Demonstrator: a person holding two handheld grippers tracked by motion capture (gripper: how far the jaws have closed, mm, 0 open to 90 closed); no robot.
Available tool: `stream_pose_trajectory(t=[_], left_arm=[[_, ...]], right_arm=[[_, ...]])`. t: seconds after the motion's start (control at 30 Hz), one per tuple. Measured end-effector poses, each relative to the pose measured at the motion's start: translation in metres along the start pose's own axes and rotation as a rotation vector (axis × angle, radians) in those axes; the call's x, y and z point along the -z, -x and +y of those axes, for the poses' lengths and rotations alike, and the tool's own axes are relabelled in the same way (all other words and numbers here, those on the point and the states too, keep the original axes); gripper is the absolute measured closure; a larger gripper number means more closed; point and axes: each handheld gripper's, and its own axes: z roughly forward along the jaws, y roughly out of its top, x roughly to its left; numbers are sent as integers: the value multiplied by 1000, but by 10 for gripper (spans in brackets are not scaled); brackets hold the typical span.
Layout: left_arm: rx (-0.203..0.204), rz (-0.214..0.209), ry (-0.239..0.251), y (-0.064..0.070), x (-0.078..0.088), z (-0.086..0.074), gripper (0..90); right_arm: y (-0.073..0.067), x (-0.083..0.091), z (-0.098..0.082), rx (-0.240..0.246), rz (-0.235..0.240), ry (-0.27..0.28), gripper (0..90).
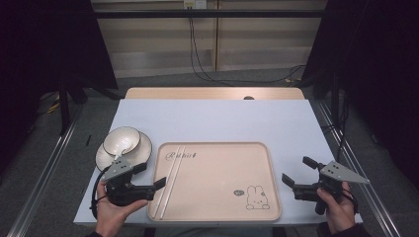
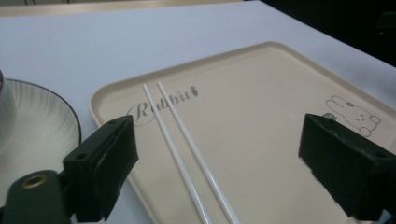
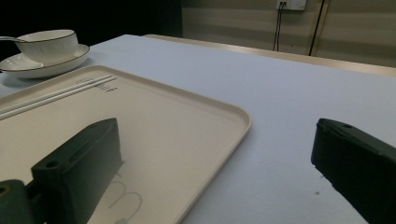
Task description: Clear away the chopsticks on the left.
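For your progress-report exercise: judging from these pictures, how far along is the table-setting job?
Done: the chopsticks lie side by side on the left part of the tray. In hand: nothing; the left tongs stand open beside the tray's left edge, and the right tongs are open off its right edge. Probably left: the bowl on its plate, with a spoon in it, sits on the table outside the tray.

Two white chopsticks (image 1: 169, 180) lie parallel along the beige tray's (image 1: 217, 217) left side.
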Motion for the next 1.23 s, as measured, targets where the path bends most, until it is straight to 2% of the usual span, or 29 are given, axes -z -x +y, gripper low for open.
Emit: stream_pose_trajectory(t=[0.07,0.13,0.2,0.23,0.3,0.37,0.57,0.6,0.7,0.8,0.83,0.93,1.07,1.13,1.2,1.23], left_arm=[[-35,6,36,-3,7,0,51],[-72,43,51,-5,13,-1,46],[-60,21,62,-8,19,-3,42],[-52,26,65,-10,22,-4,36],[-69,31,88,-11,29,-8,35],[-82,27,92,-13,35,-12,26],[-101,92,155,-17,50,-23,25],[-94,96,177,-18,54,-25,21],[-37,113,231,-22,60,-30,13],[-17,129,230,-21,62,-34,13],[-10,120,232,-21,62,-35,13],[-13,129,234,-22,67,-38,14],[32,137,241,-29,75,-44,13],[67,132,260,-33,76,-45,13],[64,116,250,-35,74,-44,13],[68,123,248,-35,72,-44,13]], right_arm=[[0,0,0,0,-1,0,14],[0,0,0,2,0,0,14],[0,0,0,0,0,1,14],[0,0,0,-2,0,0,14],[0,0,0,-1,-1,1,14],[0,0,0,-1,-5,2,14],[1,1,0,1,-5,12,14],[1,1,0,5,-1,11,12],[0,2,0,5,2,20,8],[0,2,0,-2,0,26,6],[1,3,0,8,1,29,5],[1,4,0,9,2,40,3],[2,5,1,9,-1,54,3],[2,5,0,10,-1,56,2],[3,4,0,11,-17,53,0],[4,4,-1,10,-17,53,0]])
